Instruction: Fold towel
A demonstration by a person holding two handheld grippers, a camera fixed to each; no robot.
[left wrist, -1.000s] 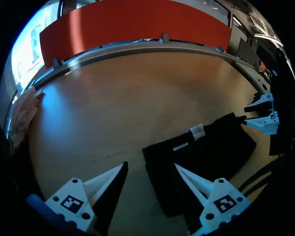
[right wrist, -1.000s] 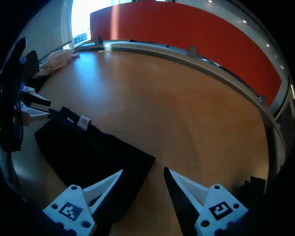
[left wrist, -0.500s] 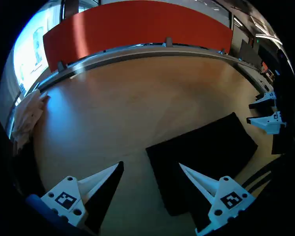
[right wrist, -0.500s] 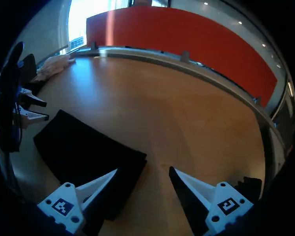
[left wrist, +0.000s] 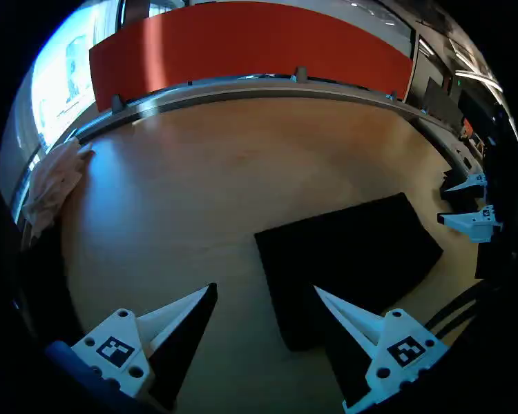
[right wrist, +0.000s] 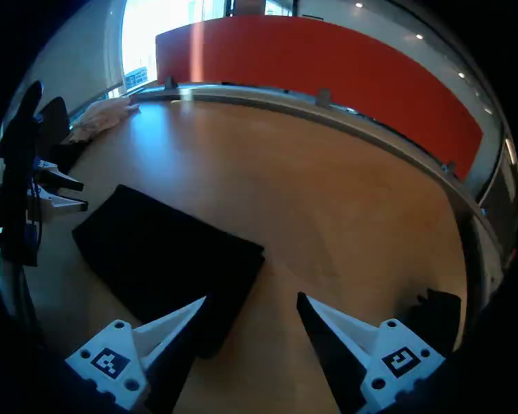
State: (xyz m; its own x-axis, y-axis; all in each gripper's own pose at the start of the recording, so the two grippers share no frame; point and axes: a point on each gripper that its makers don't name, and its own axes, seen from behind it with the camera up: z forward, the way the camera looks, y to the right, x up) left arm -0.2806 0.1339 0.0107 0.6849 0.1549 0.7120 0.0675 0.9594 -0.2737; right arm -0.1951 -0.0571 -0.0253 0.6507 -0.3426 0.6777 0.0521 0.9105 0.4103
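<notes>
Wooden table [left wrist: 190, 179]: black towel [left wrist: 342, 259] folded flat, neat rectangle.

Worktop [left wrist: 190, 172]: we record one folded towel [left wrist: 342, 259] lying flat on it, nearer the front edge than the far edge.
Left gripper [left wrist: 264, 288]: we place it at the towel's left end, toward the front edge.
Right gripper [right wrist: 252, 297]: at the towel's right end, so the towel lies between the two.
Heaped cloth [left wrist: 52, 183]: far left corner of the worktop, well apart from the towel.
Upright panel [left wrist: 252, 45]: we note it behind the far edge, running along it.
</notes>
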